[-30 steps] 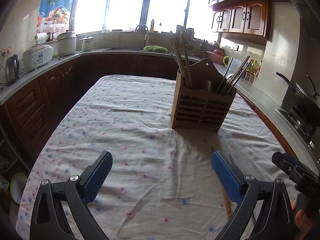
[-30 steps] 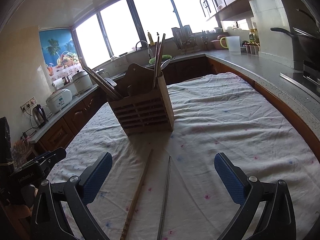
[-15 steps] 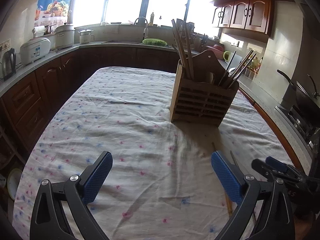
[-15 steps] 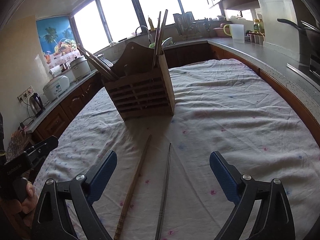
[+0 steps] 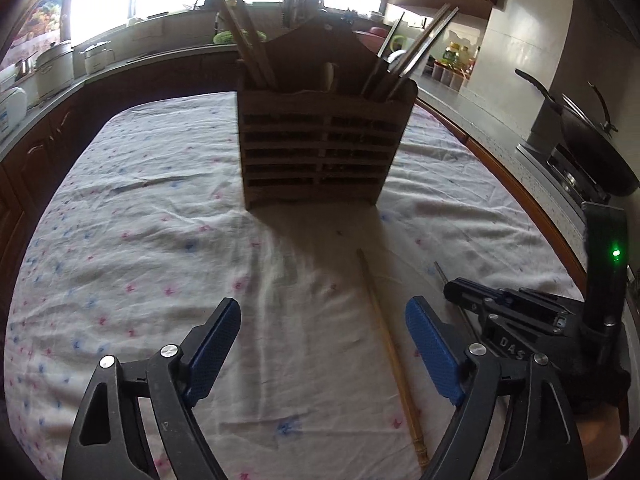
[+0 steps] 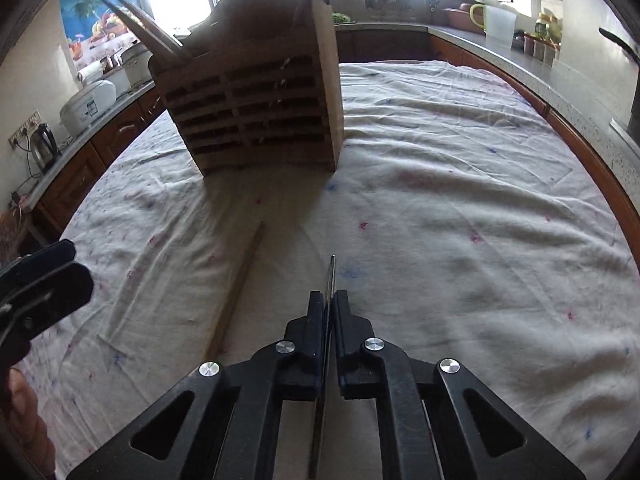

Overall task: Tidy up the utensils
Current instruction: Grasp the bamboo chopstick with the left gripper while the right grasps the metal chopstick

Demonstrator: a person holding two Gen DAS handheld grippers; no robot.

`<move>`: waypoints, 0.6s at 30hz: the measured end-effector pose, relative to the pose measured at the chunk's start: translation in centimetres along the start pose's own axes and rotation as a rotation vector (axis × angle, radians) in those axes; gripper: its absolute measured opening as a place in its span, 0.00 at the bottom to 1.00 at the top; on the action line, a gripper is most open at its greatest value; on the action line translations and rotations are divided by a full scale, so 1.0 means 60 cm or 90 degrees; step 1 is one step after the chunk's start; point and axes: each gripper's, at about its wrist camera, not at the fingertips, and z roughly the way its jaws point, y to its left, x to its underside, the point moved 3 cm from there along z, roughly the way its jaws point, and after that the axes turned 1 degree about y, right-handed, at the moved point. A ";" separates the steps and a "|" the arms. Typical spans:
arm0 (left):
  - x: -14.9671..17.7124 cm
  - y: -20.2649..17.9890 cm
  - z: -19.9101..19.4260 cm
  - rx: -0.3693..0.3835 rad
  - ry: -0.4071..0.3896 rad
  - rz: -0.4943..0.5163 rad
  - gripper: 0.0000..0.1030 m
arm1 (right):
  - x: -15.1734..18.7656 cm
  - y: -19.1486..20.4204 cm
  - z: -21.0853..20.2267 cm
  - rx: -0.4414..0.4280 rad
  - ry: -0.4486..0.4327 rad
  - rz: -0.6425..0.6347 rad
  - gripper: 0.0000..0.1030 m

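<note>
Two loose chopsticks lie on the flowered tablecloth [image 5: 160,240], near side of the wooden utensil holder [image 5: 320,148]. One is a metal chopstick [image 6: 331,276], and the right gripper [image 6: 329,300] has its jaws pressed together on it, the thin tip sticking out toward the holder. Just left of it lies the wooden chopstick [image 5: 384,336], running near to far, untouched. The left gripper [image 5: 324,344] hovers over that wooden chopstick with its blue pads [image 5: 432,352] well apart and closing, the stick between them nearer the right pad, not touched. More chopsticks [image 5: 408,52] stand upright in the holder's compartments. Kitchen counters [image 5: 500,128] ring the table on the far and right sides.
</note>
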 end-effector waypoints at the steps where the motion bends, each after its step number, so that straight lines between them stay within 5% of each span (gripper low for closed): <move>1: -0.005 -0.009 0.013 0.000 0.011 0.012 0.76 | 0.002 -0.013 -0.008 -0.007 -0.006 0.018 0.05; 6: -0.024 -0.047 0.087 -0.001 0.073 0.059 0.56 | 0.006 -0.068 -0.059 -0.027 -0.053 0.086 0.04; 9: -0.029 -0.063 0.132 -0.017 0.119 0.081 0.34 | 0.001 -0.084 -0.085 -0.034 -0.078 0.104 0.04; 12: -0.036 -0.076 0.148 -0.041 0.111 0.109 0.27 | -0.009 -0.090 -0.106 -0.053 -0.096 0.113 0.04; 14: -0.037 -0.081 0.154 -0.039 0.105 0.117 0.10 | -0.013 -0.090 -0.120 -0.063 -0.111 0.116 0.04; 18: -0.036 -0.077 0.152 -0.012 0.102 0.100 0.04 | -0.024 -0.079 -0.141 -0.078 -0.139 0.118 0.04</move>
